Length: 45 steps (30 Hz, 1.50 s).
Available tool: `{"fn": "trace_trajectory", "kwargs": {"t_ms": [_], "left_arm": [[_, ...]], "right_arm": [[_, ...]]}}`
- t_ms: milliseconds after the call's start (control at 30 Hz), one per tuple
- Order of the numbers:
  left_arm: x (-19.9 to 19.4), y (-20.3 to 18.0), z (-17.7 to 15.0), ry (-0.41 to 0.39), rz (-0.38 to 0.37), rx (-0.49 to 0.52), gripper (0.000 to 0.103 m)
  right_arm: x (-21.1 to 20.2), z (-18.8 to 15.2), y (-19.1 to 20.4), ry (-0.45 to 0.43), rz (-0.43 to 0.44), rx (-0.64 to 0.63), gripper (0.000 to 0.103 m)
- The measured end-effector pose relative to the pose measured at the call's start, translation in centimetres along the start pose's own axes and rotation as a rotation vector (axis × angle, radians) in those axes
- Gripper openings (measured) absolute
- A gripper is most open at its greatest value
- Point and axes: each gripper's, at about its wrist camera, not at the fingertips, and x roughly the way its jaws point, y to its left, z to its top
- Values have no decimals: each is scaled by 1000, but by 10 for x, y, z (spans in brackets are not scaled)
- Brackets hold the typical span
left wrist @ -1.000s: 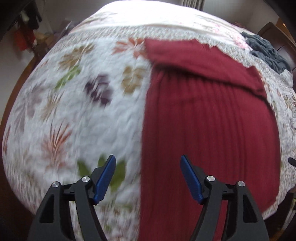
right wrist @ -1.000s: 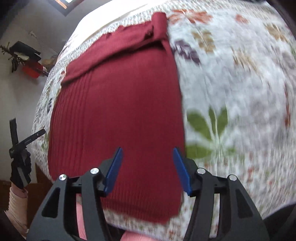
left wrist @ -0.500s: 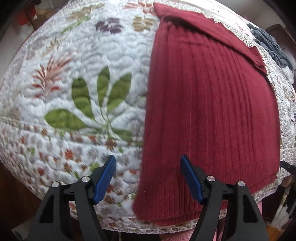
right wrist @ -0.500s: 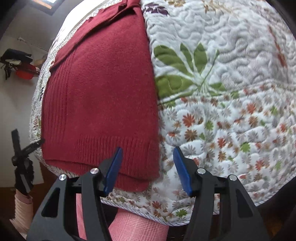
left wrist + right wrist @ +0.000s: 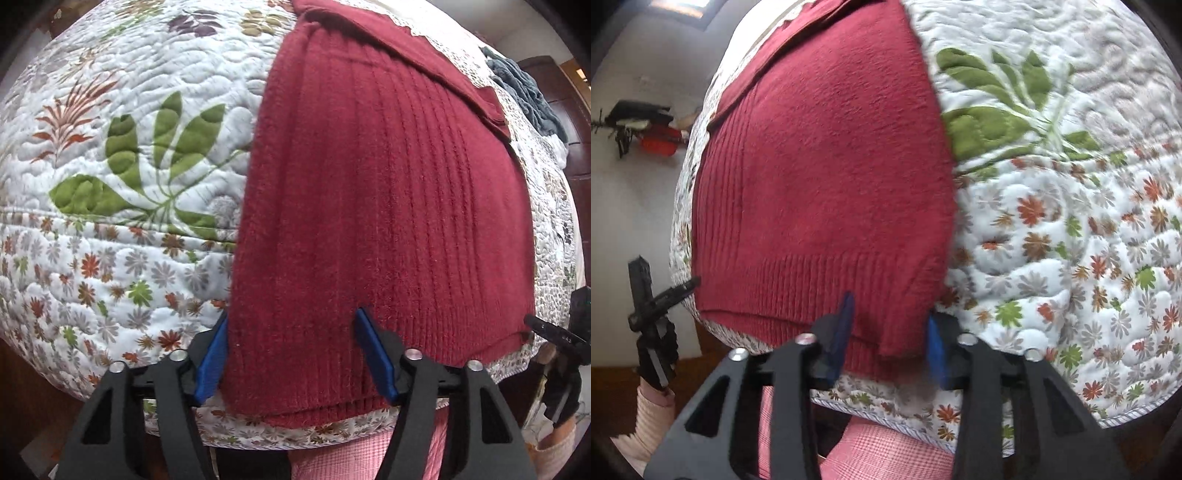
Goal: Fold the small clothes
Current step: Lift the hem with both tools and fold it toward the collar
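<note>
A dark red ribbed sweater [image 5: 388,206] lay flat on a floral quilt [image 5: 122,155] covering a bed, its ribbed hem hanging just over the near edge at the bottom of both frames. In the left wrist view the garment filled the centre and right of the frame, with a folded-over band of the same red cloth running across its far end toward the upper right.

The left gripper [image 5: 291,354] stood at the lower centre of its frame with jaws spread wide, the blue pads [image 5: 210,362] set on either side of the hem's corner, one at the sweater's left edge and the other over the knit; nothing was clamped between them.

The right gripper [image 5: 890,339] sat at the lower centre of its own frame, also open, its fingers straddling the opposite hem corner [image 5: 901,332]. Motion blur softened that view, and whether the pads touched the cloth could not be told.

A grey garment [image 5: 524,96] lay bunched at the upper right of the left wrist view, well apart from the sweater. Pink checked fabric [image 5: 886,454] showed below the quilt's edge at the bottom of the frame.
</note>
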Motion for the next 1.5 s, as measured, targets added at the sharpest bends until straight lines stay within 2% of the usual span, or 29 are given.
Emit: {"fn": "trace_trajectory", "kwargs": {"t_ms": [33,67,100,133,200,233,333,533,667,733,900,1033,1300,1400,1500], "left_arm": [[-3,6,5,3,7,-19,44],[-4,9,6,3,13,-37,39],[-5,12,5,0,28,-53,28],[-4,14,7,-1,26,-57,24],[-7,16,5,-6,2,-68,13],[-10,17,4,-9,-5,-70,11],[-22,21,-2,-32,-39,-70,10],[-55,27,-1,-93,-159,-111,9],[-79,27,20,-142,-225,-113,9],[-86,25,33,-164,-236,-108,9],[-100,18,85,-226,-241,-105,9],[-88,14,127,-230,-241,-112,9],[-31,22,202,-157,-217,-189,9],[-13,28,220,-115,-235,-225,10],[-9,34,228,-78,-263,-259,11]], "right_arm": [[0,0,-3,-3,-3,5,17],[-2,0,-4,-9,1,4,16],[-2,-1,-5,-13,8,4,13],[-4,-2,-5,-18,15,2,7],[-8,-3,-3,-32,38,-3,7],[-11,-4,-4,-36,50,-3,7],[-22,-3,1,-58,111,-14,6],[-51,8,16,-110,215,-44,6],[-71,26,25,-155,320,-37,5],[-80,42,34,-178,343,-49,5],[-88,86,52,-209,339,-85,5],[-80,130,49,-210,337,-49,5],[-35,212,27,-157,281,67,5],[-16,227,17,-129,256,113,6],[-4,235,7,-102,231,152,10]]}}
